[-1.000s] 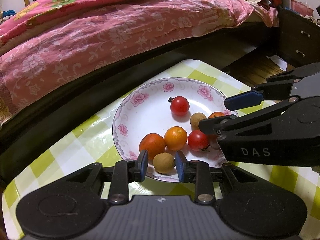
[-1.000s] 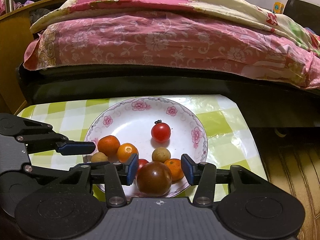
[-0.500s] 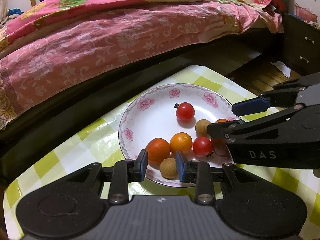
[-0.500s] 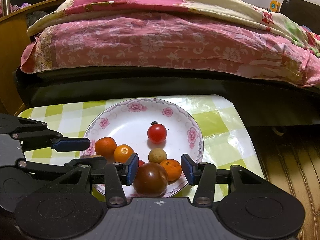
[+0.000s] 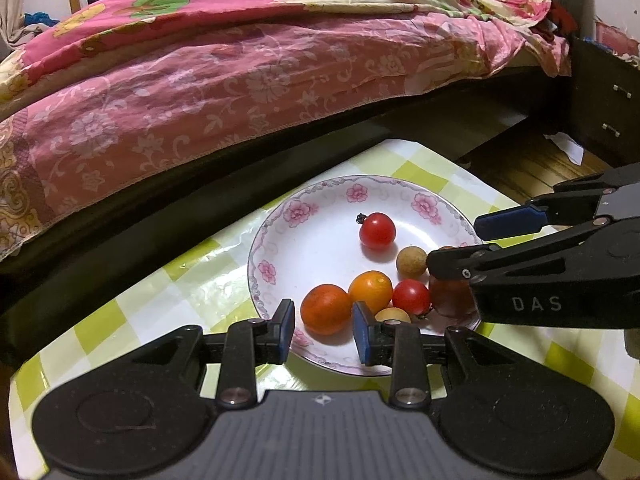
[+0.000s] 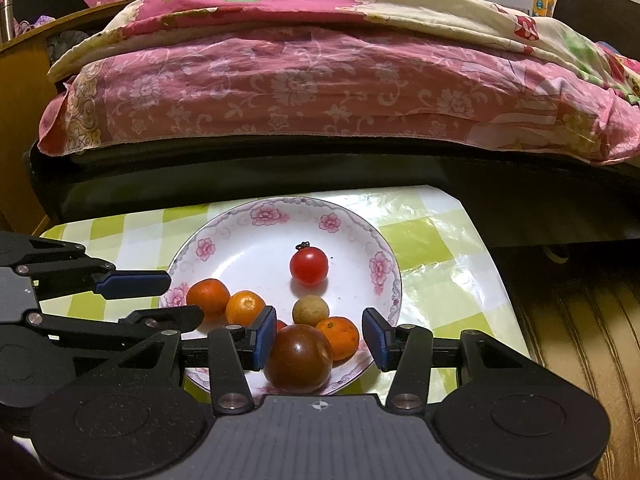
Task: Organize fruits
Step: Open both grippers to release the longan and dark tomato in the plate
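A white plate with pink flowers sits on a green-checked table and holds several fruits. They include a cherry tomato, two oranges, a tan longan and a big dark tomato. My left gripper is open at the plate's near rim, in front of the darker orange. My right gripper is open, with the dark tomato between its fingers but not clamped. It also shows from the side in the left wrist view.
A bed with a pink floral quilt runs along the far side of the table. A dark drawer unit stands at the right. Wooden floor lies past the table's right edge.
Both grippers have drawn back a little from the plate. The left gripper's jaws have opened a bit wider and shifted left, from the small longan to the orange. The fruits stayed put.
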Demonstrator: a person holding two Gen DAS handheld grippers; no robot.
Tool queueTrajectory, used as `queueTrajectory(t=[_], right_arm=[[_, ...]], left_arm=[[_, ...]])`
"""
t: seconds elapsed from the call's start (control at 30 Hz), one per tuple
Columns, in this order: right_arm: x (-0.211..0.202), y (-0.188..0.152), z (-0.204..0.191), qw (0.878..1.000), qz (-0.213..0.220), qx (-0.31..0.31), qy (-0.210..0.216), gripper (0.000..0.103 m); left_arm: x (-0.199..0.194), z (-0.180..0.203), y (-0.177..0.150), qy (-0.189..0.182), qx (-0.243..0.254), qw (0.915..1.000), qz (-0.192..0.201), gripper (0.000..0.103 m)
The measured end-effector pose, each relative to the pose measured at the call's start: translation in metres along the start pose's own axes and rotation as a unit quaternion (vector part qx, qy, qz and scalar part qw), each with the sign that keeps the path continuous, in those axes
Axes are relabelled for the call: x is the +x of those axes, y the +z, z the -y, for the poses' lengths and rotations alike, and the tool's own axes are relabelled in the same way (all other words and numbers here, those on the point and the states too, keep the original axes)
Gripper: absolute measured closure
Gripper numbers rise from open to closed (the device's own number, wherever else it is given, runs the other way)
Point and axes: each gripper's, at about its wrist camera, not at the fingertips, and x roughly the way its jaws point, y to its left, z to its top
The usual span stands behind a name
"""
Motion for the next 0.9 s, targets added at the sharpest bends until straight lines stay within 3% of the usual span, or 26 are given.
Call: queueTrajectory(t=[0.4,0.9], right_arm=[[-0.009,-0.003,0.002,1.0,0.006,0.009,-0.008,0.059],[-0.039,-0.016,-0.013,0.999,0.004,0.026,-0.027,0.058]], left_arm=[[-0.016,-0.009,-0.002,0.01,-0.011,0.9999,0.007,0.053],[-0.052,-0.013,-0.019,0.036,-0.015,0.9989,0.027,0.02]])
